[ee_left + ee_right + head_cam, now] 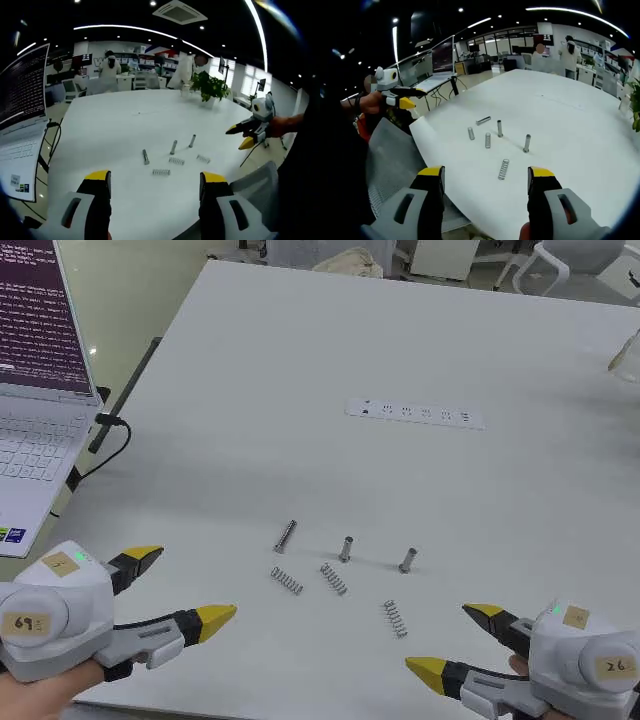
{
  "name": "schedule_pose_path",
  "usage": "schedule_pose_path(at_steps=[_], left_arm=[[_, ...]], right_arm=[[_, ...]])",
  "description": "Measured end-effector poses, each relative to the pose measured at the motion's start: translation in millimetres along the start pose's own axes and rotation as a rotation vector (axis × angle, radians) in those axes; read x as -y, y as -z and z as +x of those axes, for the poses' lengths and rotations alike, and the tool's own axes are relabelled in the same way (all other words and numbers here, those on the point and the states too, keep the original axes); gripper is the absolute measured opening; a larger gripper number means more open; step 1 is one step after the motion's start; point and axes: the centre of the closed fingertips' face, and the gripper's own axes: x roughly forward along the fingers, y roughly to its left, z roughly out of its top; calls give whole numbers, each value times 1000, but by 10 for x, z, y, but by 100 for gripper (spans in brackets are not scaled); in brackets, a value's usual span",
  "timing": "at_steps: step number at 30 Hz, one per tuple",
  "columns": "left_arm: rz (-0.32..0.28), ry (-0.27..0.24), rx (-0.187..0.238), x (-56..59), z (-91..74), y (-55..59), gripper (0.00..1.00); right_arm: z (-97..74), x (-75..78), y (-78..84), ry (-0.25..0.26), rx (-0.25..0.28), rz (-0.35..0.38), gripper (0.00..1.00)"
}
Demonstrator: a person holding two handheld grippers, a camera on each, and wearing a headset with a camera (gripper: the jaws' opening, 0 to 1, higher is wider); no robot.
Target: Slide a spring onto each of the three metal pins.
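Observation:
Three metal pins rest on the white table point(250, 390): one pin lies flat point(285, 535), a second stands upright point(346, 548) and a third stands upright point(408, 560). Just in front of them lie three loose springs point(286, 580), point(334, 578), point(395, 618). My left gripper point(185, 585) hovers open at the near left, apart from the parts. My right gripper point(455, 640) hovers open at the near right, a little right of the nearest spring. The left gripper view has its own gripper point(156, 180) with the springs point(176, 160) ahead; the right gripper view has its own gripper point(487, 172) near a spring point(504, 169).
An open laptop point(30, 390) sits at the table's left edge with a black cable point(100, 455) beside it. A white power strip point(415, 413) lies farther back. A potted plant point(210, 87) stands at the far edge. People stand in the background.

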Motion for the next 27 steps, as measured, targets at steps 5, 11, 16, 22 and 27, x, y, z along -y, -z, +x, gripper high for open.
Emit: schedule_pose_path(at_steps=[5,11,16,22,27], left_arm=[[4,5,-1,3,13,-9,69],[7,15,-1,16,45,-21,69],[8,21,1,16,59,-28,68],[9,31,-4,23,50,-18,68],[12,43,-9,26,34,-8,68]], right_arm=[[-15,11,9,4,-2,-1,66],[-25,24,6,13,1,5,66],[-30,11,10,16,1,7,66],[-48,-9,22,24,0,12,66],[-60,-29,41,38,2,27,66]])
